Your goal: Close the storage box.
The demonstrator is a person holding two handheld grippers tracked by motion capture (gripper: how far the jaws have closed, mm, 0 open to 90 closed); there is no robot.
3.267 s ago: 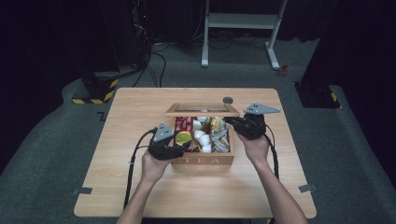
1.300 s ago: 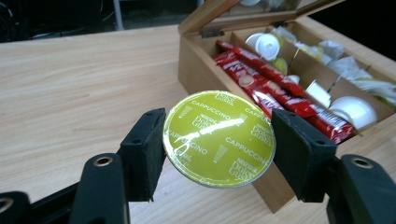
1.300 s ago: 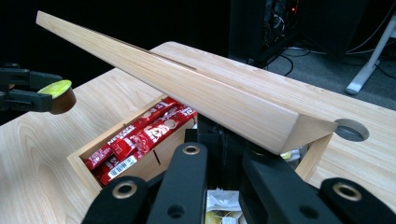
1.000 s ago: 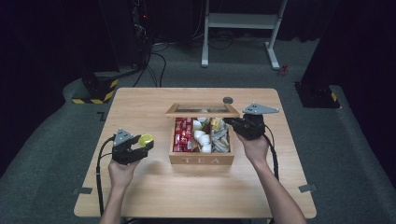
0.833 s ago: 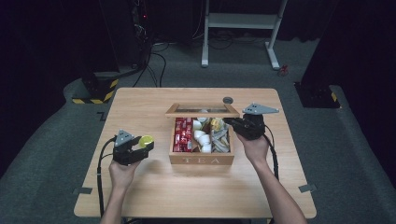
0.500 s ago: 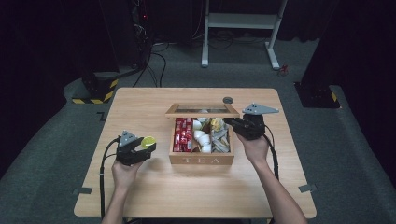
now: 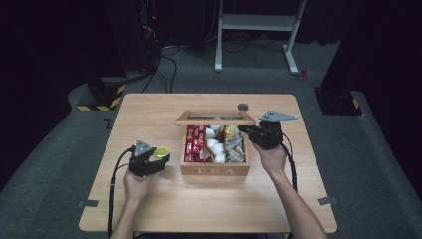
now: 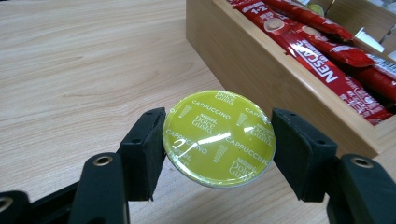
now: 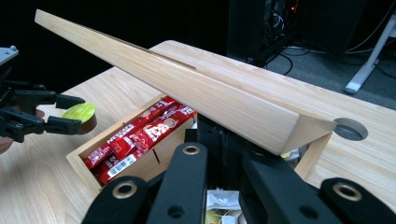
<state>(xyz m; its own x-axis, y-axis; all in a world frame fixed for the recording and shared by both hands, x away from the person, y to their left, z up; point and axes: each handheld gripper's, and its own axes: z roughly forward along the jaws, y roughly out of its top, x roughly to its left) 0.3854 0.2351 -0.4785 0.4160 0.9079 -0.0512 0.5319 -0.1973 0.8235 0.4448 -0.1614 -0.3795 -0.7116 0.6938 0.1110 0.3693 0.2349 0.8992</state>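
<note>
Left gripper (image 8: 217, 144): both black pads press the rim of a round coffee capsule (image 8: 218, 138), one on each side, so it is clamped. Capsule lid is glossy yellow-green foil printed "CAPPUCCINO" and "Dolce Gusto"; lid faces up, with a bright glare streak across it. It hangs over the bare wooden table (image 8: 79, 70), just beside the left wall of the wooden tea box (image 8: 261, 70).

Right gripper (image 9: 219, 154): jaws closed on the edge of the box's raised lid (image 9: 196, 88), holding it open and tilted.

Box holds red Nescafe sticks (image 9: 140, 135) in the left compartment.

Versus the earliest high view: the capsule was at the box; now it is left of it, outside.
</note>
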